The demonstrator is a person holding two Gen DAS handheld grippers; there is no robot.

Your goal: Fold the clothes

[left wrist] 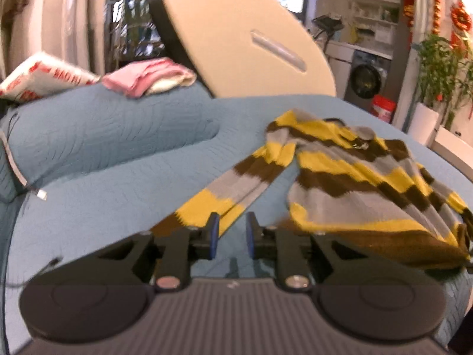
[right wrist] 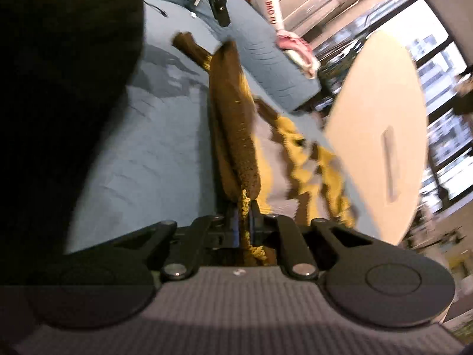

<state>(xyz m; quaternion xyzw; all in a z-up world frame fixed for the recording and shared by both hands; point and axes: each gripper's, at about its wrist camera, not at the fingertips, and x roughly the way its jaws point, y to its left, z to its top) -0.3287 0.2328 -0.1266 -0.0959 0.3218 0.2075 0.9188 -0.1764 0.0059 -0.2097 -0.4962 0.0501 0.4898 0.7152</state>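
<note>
Striped sweater [left wrist: 354,177] lies crumpled on the blue sofa [left wrist: 118,148], unfolded. Right gripper [right wrist: 244,210] jaws clamped on its brown hem. Left gripper [left wrist: 232,230] jaws narrowly apart, empty, beside the sleeve [left wrist: 236,183]. Folding barely begun.

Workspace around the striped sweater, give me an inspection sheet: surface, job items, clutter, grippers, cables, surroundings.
Surface: blue quilted cover, wrinkled.
Job's things: striped sweater lying crumpled, one sleeve stretched toward the left gripper.
Clutter: pink folded clothes and a red-lettered pillow on the raised blue cushion.
Grippers: left gripper narrowly open, nothing between its pads; right gripper shut on the sweater's edge.
Cables: white cable down the cushion's left side; thin black wire near the left gripper.
Surroundings: tilted beige board, washing machine, potted plants, windows.
</note>
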